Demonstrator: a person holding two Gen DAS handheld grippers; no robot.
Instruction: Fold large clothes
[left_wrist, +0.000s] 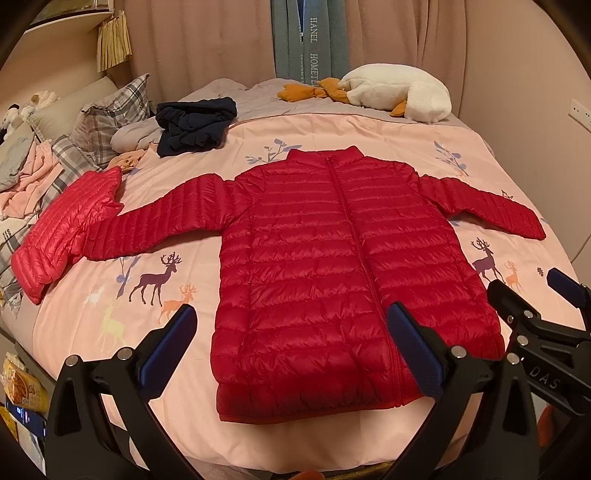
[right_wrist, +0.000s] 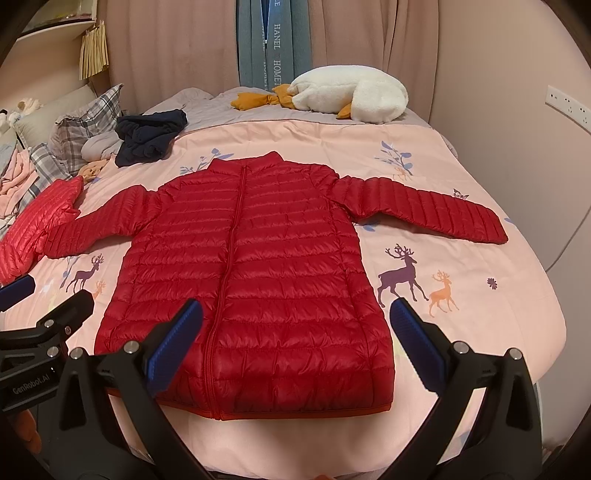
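The red jacket (left_wrist: 347, 266) lies flat on the bed (left_wrist: 369, 129), zipped up, with both sleeves stretched out to the sides. The left tongs (left_wrist: 291, 317) and the right tongs (right_wrist: 297, 312) both hang above its bottom edge with their jaws wide apart, holding nothing. The jacket looks puffy and slippery, so I think a small pinch could slide off or a fold could spring back open, and the left sleeve (left_wrist: 147, 225) touches a pink jacket (left_wrist: 62, 229) that might get dragged along.

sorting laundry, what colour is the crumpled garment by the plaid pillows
Dark navy, clearest in the left wrist view.
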